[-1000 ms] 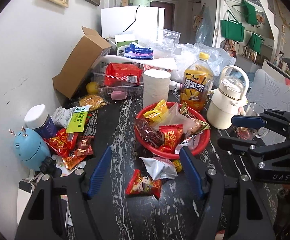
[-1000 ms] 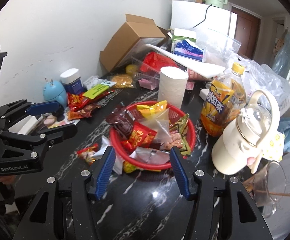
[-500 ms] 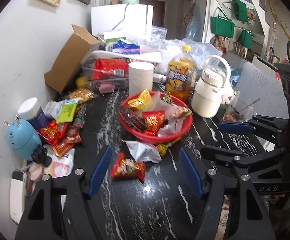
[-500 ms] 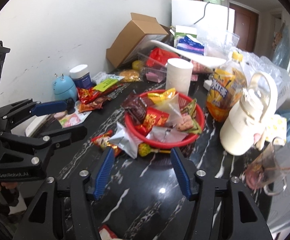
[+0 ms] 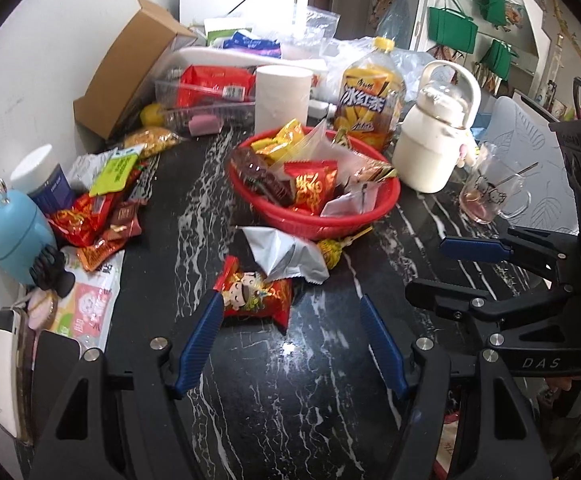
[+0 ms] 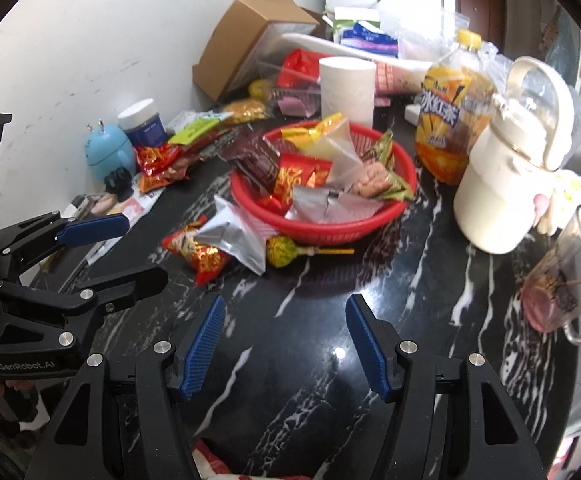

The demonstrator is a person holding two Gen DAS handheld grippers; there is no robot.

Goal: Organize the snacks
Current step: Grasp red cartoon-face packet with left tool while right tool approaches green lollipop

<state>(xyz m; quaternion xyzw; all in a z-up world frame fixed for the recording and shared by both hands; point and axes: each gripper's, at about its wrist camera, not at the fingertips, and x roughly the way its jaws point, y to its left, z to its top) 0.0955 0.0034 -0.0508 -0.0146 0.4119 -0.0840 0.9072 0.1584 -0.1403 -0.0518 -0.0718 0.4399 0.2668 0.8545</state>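
Overhead, green bags hang beyond the cluttered black marble table.

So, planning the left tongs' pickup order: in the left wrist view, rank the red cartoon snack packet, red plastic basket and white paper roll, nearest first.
1. Red cartoon snack packet, just ahead of the left tongs.
2. Red plastic basket, mid-table.
3. White paper roll, behind the basket.

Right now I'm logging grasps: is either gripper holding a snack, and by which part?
Nothing is held. The left gripper is open, a red snack packet lying loose near its fingertips. The right gripper is open over bare tabletop.
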